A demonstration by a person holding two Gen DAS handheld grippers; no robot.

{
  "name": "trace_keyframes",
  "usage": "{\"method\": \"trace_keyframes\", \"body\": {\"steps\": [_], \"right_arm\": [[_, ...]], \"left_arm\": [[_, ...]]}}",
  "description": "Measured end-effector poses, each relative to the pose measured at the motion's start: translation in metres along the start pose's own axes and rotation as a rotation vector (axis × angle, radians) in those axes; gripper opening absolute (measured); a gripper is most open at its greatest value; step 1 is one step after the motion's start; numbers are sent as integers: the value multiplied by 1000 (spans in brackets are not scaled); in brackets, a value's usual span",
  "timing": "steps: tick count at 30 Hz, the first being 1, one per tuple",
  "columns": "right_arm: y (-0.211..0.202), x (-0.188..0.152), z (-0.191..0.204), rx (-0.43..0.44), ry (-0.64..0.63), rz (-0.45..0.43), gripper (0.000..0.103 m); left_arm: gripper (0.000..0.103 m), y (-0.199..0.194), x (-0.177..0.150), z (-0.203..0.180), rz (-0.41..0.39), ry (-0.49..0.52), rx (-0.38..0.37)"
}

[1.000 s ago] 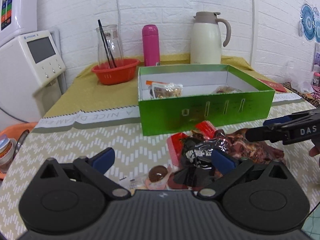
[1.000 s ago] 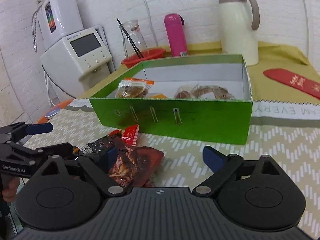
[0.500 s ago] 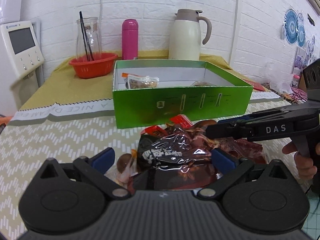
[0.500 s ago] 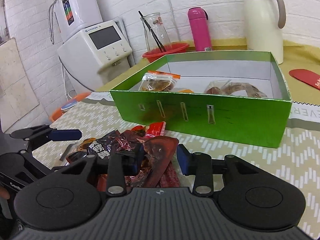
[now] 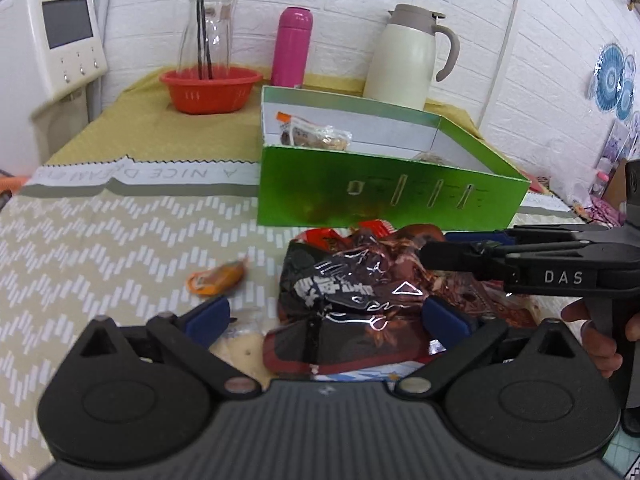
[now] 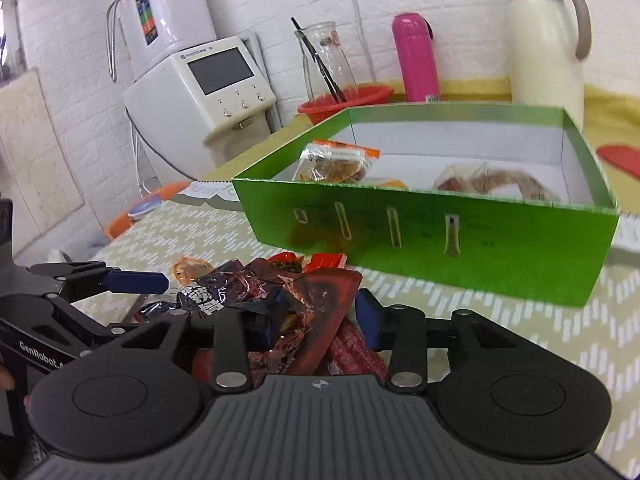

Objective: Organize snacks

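A pile of snack packets lies in front of the green box (image 5: 384,196) (image 6: 440,240). My right gripper (image 6: 316,320) is shut on a reddish-brown meat snack packet (image 6: 316,308) in the pile; it also shows in the left wrist view (image 5: 460,256). My left gripper (image 5: 324,318) is open, its fingers on either side of a black foil packet (image 5: 344,292). A small orange packet (image 5: 218,278) lies alone to the left. The box holds a few wrapped snacks (image 6: 336,162).
A red basket (image 5: 210,88) with a glass jar, a pink bottle (image 5: 292,46) and a cream thermos jug (image 5: 408,60) stand behind the box. A white appliance (image 6: 200,92) is at the left. A red item (image 6: 620,158) lies at the far right.
My right gripper has closed on the reddish-brown packet. My left gripper has moved right over the pile, so the black packet now sits between its open fingers.
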State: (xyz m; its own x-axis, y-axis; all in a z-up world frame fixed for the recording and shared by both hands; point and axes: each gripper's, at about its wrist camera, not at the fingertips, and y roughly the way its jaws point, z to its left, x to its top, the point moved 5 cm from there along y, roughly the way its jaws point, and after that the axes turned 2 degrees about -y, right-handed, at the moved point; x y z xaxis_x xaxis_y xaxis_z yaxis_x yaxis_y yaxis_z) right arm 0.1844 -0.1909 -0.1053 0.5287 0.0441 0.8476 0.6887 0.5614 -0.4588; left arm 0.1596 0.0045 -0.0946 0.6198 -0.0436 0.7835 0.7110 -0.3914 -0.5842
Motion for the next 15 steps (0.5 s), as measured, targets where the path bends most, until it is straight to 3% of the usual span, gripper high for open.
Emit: {"method": "trace_keyframes", "body": {"steps": [4, 7, 8, 13, 14, 15], "right_arm": [[-3, 0, -6, 79, 92, -29, 69], [-3, -1, -12, 205, 240, -38, 78], [-1, -1, -14, 220, 275, -33, 83], [5, 0, -13, 220, 309, -23, 83], [5, 0, -11, 203, 296, -21, 79], [5, 0, -8, 173, 265, -19, 65]], "left_arm": [[103, -1, -1, -4, 5, -10, -42], [103, 1, -3, -8, 13, -4, -54], [103, 2, -3, -8, 13, -7, -52], [102, 1, -2, -5, 10, -24, -60], [102, 0, -2, -5, 6, -26, -61], [100, 0, -2, -4, 2, -31, -55]]}}
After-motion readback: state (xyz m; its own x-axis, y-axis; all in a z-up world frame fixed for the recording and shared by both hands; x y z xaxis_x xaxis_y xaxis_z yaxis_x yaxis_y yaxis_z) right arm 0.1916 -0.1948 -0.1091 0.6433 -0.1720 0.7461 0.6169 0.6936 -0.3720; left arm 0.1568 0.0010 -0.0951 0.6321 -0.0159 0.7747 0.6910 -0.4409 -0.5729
